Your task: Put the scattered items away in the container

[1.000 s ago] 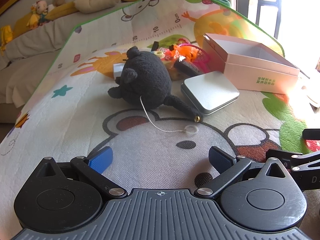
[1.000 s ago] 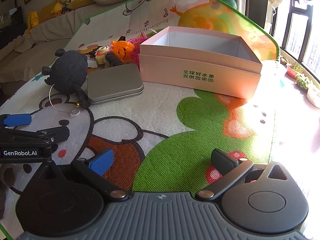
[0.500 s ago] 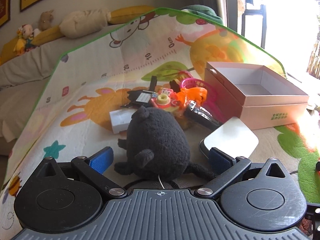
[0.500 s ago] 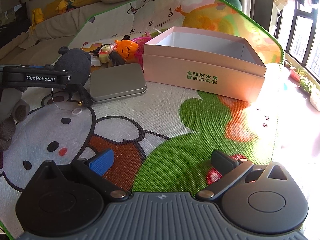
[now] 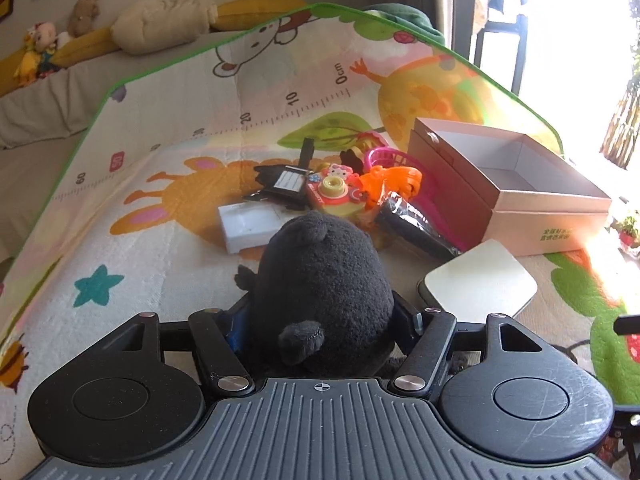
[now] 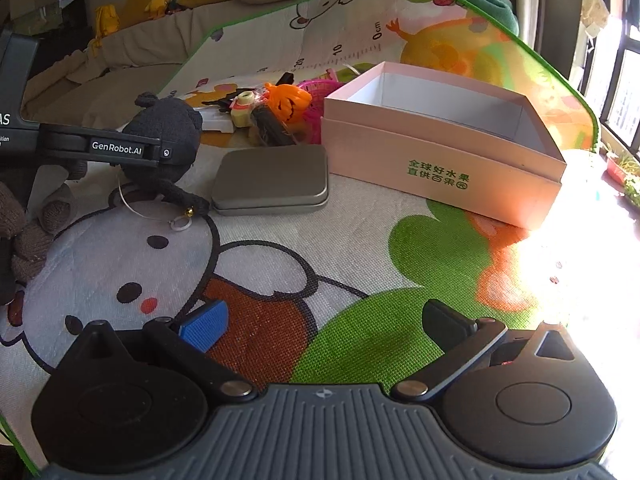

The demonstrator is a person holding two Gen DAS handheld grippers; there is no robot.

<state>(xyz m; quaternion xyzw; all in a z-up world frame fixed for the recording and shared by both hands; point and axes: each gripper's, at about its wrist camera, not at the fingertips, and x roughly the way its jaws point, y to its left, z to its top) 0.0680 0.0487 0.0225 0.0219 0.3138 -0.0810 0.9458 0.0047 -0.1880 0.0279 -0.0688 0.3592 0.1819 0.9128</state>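
Scattered items sit bunched on a cartoon play mat (image 6: pixel 360 264) beside the open pink box (image 6: pixel 440 152), whose inside shows only bare white walls. The black plush toy (image 5: pixel 324 280) lies on the mat between the fingers of the left hand-held gripper (image 5: pixel 324 320); its jaws have just been closing and now press against both flanks of the plush, pinching it. In the right wrist view that gripper reaches in from the left with the plush's thin tail and white loop cord (image 6: pixel 152 208) trailing on the mat. A flat silver tin (image 6: pixel 272 180) rests just beside the plush and near the box's front corner. Behind them cluster an orange pumpkin toy (image 6: pixel 290 100), a pink basket (image 5: pixel 394 160), a small toy camera (image 5: pixel 336 192), a white case (image 5: pixel 252 228) and a dark wrapped packet (image 5: pixel 416 232). The right hand-held gripper (image 6: pixel 324 324) hangs spread wide over the mat, with nothing between its pads.
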